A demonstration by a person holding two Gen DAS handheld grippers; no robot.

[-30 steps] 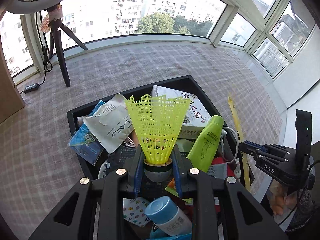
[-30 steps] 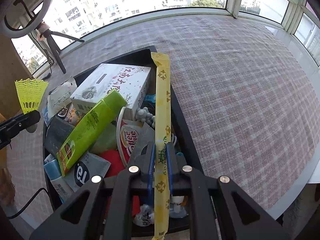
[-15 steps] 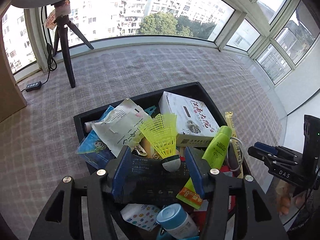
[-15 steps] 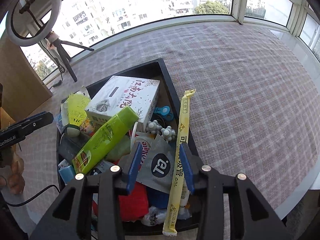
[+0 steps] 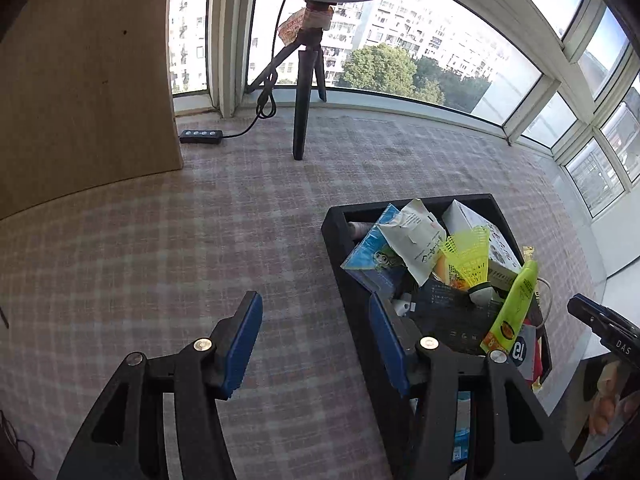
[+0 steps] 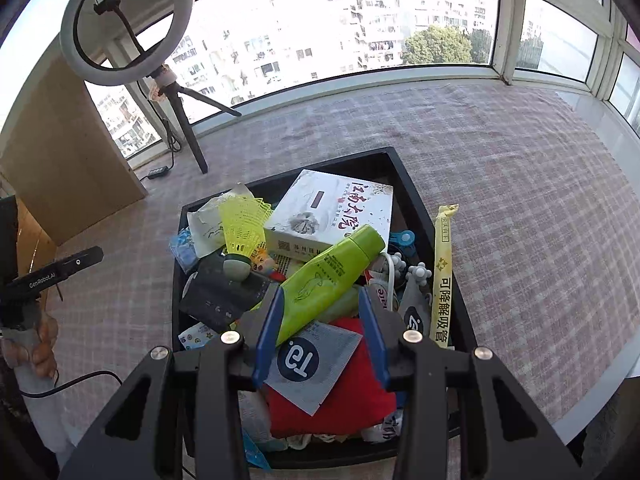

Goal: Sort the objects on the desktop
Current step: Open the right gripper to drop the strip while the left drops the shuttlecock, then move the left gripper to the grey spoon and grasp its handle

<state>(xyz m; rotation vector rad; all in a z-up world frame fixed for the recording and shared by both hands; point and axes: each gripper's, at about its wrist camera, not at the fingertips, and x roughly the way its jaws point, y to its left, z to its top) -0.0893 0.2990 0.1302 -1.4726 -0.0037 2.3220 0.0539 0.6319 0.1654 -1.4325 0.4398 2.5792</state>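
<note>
Blue pads on the right claw (image 6: 320, 332) are wide apart now, with nothing between them. A second ago it pinched the long yellow straw packet (image 6: 442, 276); now that packet lies along the right edge of the black bin (image 6: 412, 188). The left claw (image 5: 316, 340) is open too, and it has swung away over the checked worktop (image 5: 160, 248). It let go of the yellow shuttlecock (image 5: 470, 260), which sits on the pile next to the white box (image 6: 332, 212). Both things are put away, so both claws look free to fetch more.
</note>
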